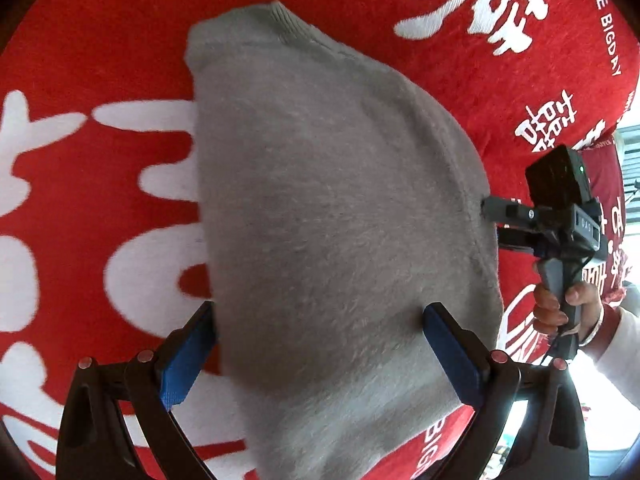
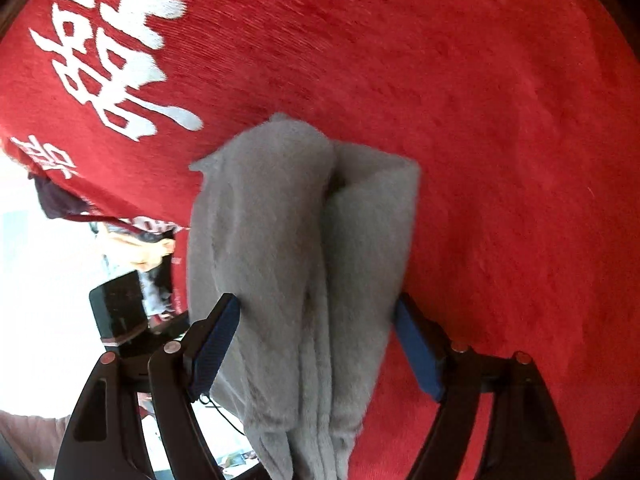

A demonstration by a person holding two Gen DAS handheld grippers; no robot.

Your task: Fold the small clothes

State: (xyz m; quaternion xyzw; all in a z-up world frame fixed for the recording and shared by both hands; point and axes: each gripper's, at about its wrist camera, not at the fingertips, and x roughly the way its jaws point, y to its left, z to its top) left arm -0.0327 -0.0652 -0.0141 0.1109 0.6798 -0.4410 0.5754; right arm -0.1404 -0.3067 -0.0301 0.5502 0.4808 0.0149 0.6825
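A small grey fleece garment point(image 1: 328, 208) lies folded on a red cloth with white characters point(image 1: 100, 80). My left gripper point(image 1: 320, 356) is open, its blue pads either side of the garment's near end, just above it. In the right wrist view the garment point(image 2: 296, 240) shows as a thick folded stack with a crease down its middle. My right gripper point(image 2: 316, 344) is open, with its blue pads straddling the stack's near end. The right gripper also shows in the left wrist view point(image 1: 490, 208) at the garment's right edge, held by a hand.
The red cloth point(image 2: 500, 120) covers the whole work surface. Its edge drops off at the left of the right wrist view, with a bright floor and a dark device point(image 2: 120, 312) beyond. The person's sleeve point(image 1: 616, 344) is at the right.
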